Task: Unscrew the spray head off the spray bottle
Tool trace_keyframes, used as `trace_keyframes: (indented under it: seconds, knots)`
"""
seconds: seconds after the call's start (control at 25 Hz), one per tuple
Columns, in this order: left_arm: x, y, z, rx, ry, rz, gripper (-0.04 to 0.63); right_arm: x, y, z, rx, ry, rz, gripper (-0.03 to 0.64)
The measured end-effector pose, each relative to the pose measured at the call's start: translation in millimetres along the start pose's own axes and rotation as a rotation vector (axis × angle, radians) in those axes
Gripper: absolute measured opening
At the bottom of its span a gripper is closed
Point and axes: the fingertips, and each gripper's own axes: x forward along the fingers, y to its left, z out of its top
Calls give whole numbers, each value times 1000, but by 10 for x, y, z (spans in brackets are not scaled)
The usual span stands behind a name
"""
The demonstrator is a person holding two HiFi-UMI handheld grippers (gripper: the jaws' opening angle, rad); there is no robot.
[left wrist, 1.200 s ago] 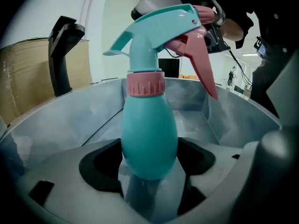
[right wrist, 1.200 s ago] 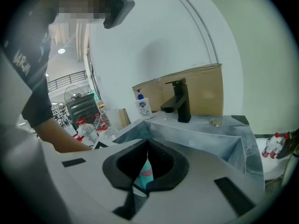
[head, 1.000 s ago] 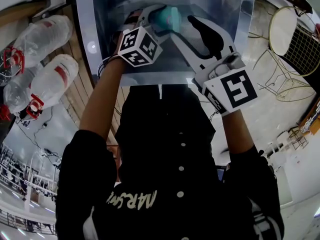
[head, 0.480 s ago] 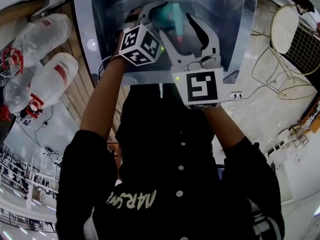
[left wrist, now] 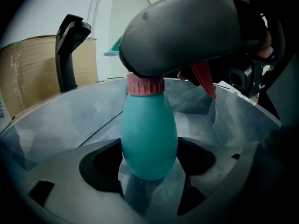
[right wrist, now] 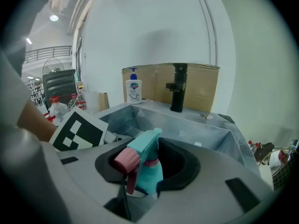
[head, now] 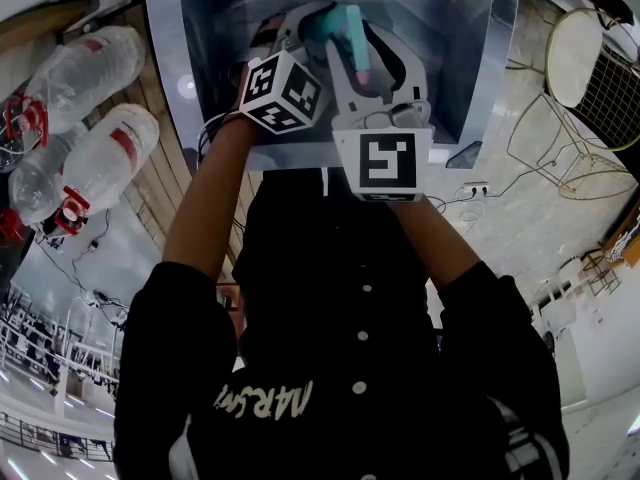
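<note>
A teal spray bottle (left wrist: 149,139) with a pink collar (left wrist: 145,84) stands upright over a steel sink (head: 165,68). My left gripper (left wrist: 149,171) is shut on its body. In the head view the left gripper (head: 300,20) sits left of the bottle (head: 322,30). The teal spray head (right wrist: 142,148) has a pink nozzle (right wrist: 125,159) and a red trigger (left wrist: 204,80). It lies between the jaws of my right gripper (right wrist: 147,167), which have just been closing and now bear on its sides. From above, the right gripper (head: 358,33) reaches over the head (head: 352,38).
A black faucet (right wrist: 177,92) and a soap pump bottle (right wrist: 133,90) stand on the sink's far rim, in front of cardboard (right wrist: 205,83). Large plastic water bottles (head: 100,158) lie on the floor at left. A wire chair (head: 590,78) stands at right.
My right gripper has swung left and rolled, coming down over the spray head, and its jaws have narrowed around it. The left gripper and bottle have stayed put.
</note>
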Motion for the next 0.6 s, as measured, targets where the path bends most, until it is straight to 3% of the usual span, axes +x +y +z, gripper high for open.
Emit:
trace_keyframes:
  seconds: [0.2,0.32,0.44,0.6]
  knots:
    - [-3,7,-25,-9,-6,3,377,14,6,0,-9,-16,23,127]
    - [-5,14,-31,4,-3,-9,376,18,31,0,-50,-13,89,123]
    - [-11,-1,-11,21,-6,-31,376,0,57,28,-106,-39,210,123]
    - [-21,-14,-18,43,-11,-61,376,-27,131,3,-268,-35,420,123]
